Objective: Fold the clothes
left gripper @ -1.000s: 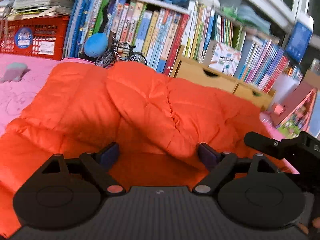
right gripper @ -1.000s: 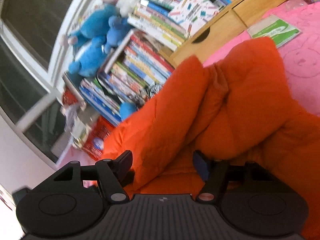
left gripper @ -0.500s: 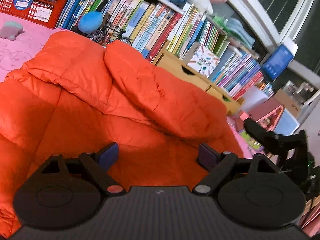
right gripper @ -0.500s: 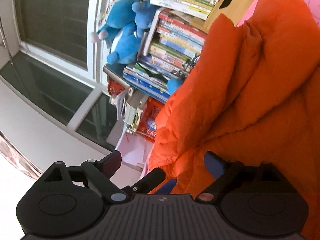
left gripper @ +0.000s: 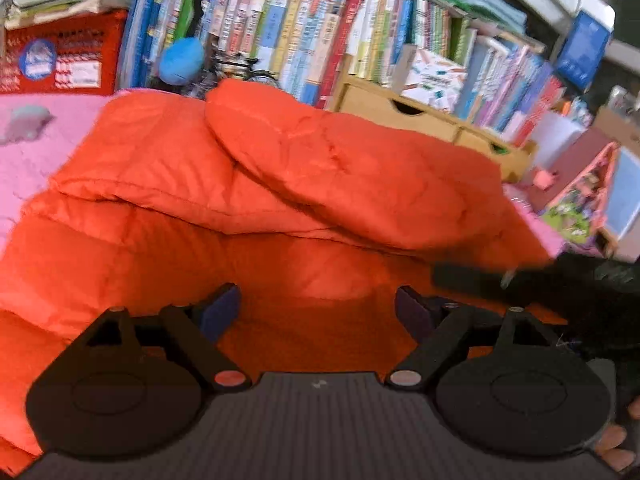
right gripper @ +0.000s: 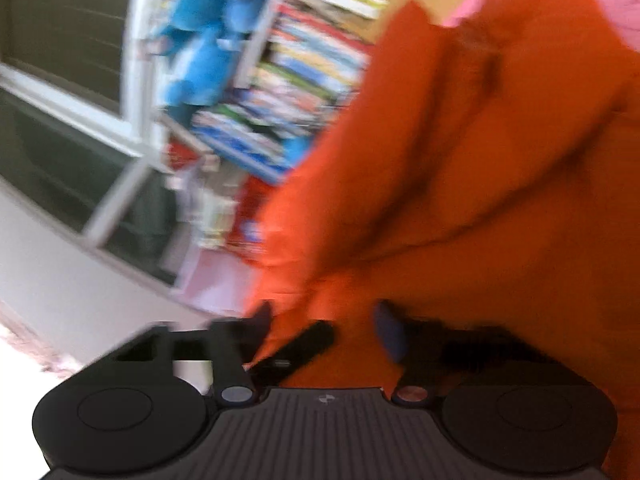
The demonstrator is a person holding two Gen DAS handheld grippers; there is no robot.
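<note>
Jacket (left gripper: 304, 184): orange, quilted, on the pink bed (left gripper: 36, 148), far side near the bookshelf (left gripper: 304, 32); one padded panel lies turned over the body.
Left claw (left gripper: 316, 310): jaws apart, empty, low over the near panel.
Right claw (right gripper: 324, 326): jaws apart, fabric between them; contact not determinable.
Handling, as judged: take seam edges, not puffed filling; carry both sides evenly; press air out along each crease.
Obscured: right view blurred; sleeves, collar, hem not identifiable; jacket's near edge cut off.
</note>
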